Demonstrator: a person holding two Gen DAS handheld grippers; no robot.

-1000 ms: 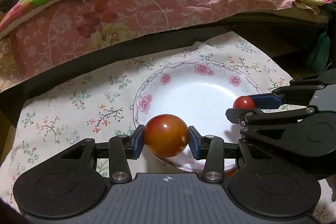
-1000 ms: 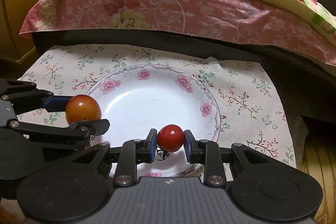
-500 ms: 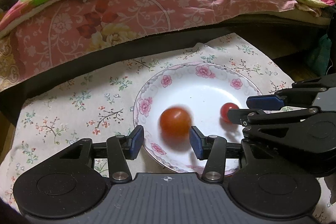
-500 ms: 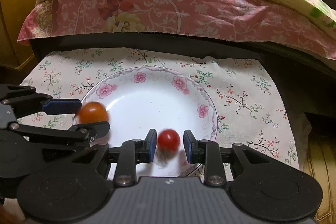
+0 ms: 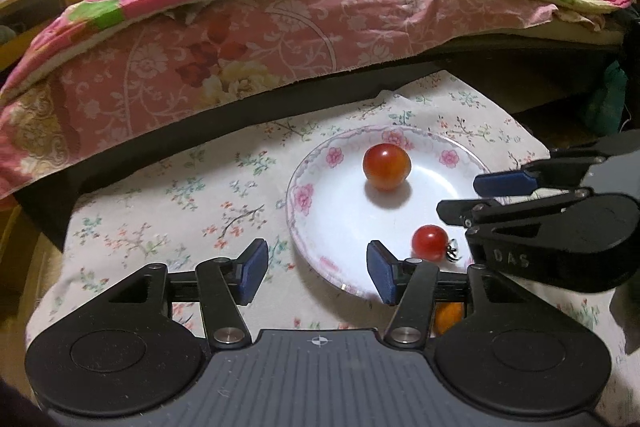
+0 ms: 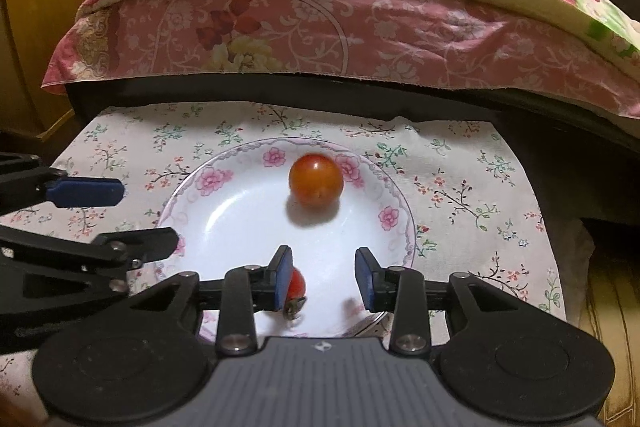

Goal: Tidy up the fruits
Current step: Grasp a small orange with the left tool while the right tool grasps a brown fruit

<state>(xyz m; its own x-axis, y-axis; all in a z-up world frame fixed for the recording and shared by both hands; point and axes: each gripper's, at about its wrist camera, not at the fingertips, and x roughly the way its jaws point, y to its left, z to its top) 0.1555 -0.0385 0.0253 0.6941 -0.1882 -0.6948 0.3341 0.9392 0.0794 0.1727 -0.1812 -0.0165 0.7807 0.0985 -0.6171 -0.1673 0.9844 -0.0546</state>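
**Both tomatoes now lie free in the plate**

A second ago we held a tomato in each gripper; both have since dropped into the plate [image 6: 404, 219]. The big tomato [image 5: 386, 166] rests toward the plate's far side, clear of everything. The small tomato [image 5: 430, 242] lies near the plate's near rim, its stem [image 6: 294, 307] still on; in the right wrist view it sits just behind one blue pad, and we cannot tell whether it touches. An orange fruit [image 5: 449, 317] peeks out just outside the near rim, beneath the left gripper, so we judge there is more to gather.

The left gripper [image 5: 316, 269] has drawn back over the plate's near-left rim, tilted down, its jaws opening with nothing between them. The right gripper [image 6: 323, 277] hovers over the near rim, also pitched down, jaws opening and no longer pinching the small tomato.
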